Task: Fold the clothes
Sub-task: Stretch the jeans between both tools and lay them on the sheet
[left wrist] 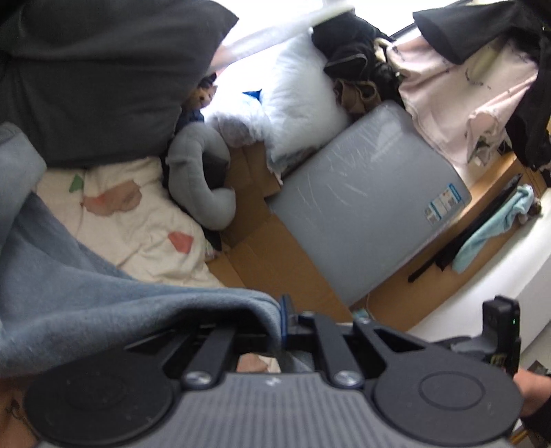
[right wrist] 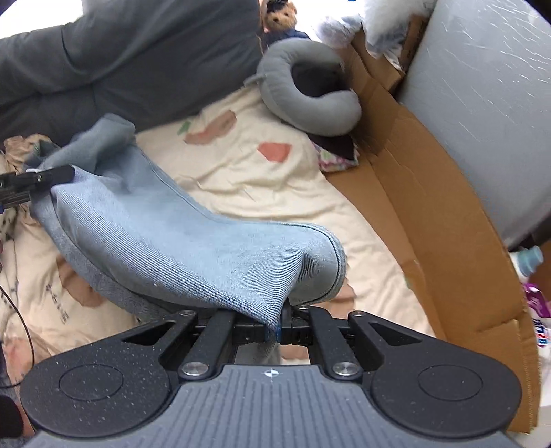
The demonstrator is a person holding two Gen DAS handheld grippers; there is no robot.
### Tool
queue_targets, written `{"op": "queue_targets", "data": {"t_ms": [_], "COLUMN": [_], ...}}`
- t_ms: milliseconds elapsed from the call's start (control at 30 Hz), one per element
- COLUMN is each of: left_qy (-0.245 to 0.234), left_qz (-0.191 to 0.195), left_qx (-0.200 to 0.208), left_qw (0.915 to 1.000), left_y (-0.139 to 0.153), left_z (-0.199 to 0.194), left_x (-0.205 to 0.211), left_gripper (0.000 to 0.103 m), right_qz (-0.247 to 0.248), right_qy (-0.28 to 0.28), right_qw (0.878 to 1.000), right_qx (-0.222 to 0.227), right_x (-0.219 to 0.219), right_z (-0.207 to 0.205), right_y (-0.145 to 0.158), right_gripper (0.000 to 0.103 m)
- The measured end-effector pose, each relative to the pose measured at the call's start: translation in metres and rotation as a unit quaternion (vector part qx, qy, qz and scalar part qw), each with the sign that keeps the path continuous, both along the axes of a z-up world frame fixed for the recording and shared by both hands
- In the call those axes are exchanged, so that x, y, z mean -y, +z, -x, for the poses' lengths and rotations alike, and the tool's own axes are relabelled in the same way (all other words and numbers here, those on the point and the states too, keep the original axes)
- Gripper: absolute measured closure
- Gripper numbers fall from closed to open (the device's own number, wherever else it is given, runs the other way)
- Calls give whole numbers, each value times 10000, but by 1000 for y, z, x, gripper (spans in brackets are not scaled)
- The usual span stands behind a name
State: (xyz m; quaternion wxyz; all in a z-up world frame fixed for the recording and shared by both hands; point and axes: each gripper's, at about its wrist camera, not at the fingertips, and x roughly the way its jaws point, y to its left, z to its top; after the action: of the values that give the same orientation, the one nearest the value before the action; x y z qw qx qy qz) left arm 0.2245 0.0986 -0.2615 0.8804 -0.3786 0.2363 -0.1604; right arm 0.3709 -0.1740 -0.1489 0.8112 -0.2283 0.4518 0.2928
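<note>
Right gripper (right wrist: 275,332) at the bottom centre of its own frame, pinched down tight on one edge of the blue-grey knit garment (right wrist: 179,237), fabric squeezed flat between the fingers with no gap showing. Pointed forward and a bit downward over the bed.

Left gripper (left wrist: 280,325) in the same sort of pose at the bottom of its frame, clamped on another edge of that garment (left wrist: 86,286), cloth bunched over the left finger and spilling off toward the lower left. Also visible at the far left edge of the right wrist view (right wrist: 38,177), gripping the far end of the cloth.

Garment stretched between the two grippers, sagging in the middle, hanging just above the cream bedsheet with pink and green patches (right wrist: 241,172). Can't tell if the low part touches the sheet.

Around it: dark grey pillow (left wrist: 103,75) filling the upper left, grey U-shaped neck pillow (right wrist: 310,93) near the top centre, small brown teddy bear (right wrist: 279,17) at the very top edge. Flattened brown cardboard (right wrist: 430,213) running down the right side, with a grey hard-shell suitcase (left wrist: 368,213) lying against it. White pillow (left wrist: 303,96) and a pale pink garment (left wrist: 458,100) toward the upper right of the left view.
</note>
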Motion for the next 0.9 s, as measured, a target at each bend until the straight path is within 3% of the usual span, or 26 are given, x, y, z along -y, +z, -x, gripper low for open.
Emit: {"op": "queue_targets", "data": {"t_ms": [267, 533, 733, 900], "left_qy": [-361, -591, -570, -508], "left_qz": [-42, -227, -366, -438], "left_qx": [-460, -968, -1105, -1008], "left_qw": [9983, 9933, 9916, 9926], "left_y": [-38, -90, -106, -102], "left_z": [-5, -21, -39, -59], "left_x": [22, 48, 67, 78], "left_gripper": [98, 98, 98, 98], "right_qz": [493, 682, 891, 966], "right_qy": [53, -283, -372, -606], "right_qw": [9987, 9973, 9951, 9927], "right_qx": [-124, 26, 227, 390], "right_x": [14, 22, 19, 20], "right_z": [7, -16, -45, -75], "right_y": [-11, -50, -65, -66], "right_gripper": [101, 101, 101, 101]}}
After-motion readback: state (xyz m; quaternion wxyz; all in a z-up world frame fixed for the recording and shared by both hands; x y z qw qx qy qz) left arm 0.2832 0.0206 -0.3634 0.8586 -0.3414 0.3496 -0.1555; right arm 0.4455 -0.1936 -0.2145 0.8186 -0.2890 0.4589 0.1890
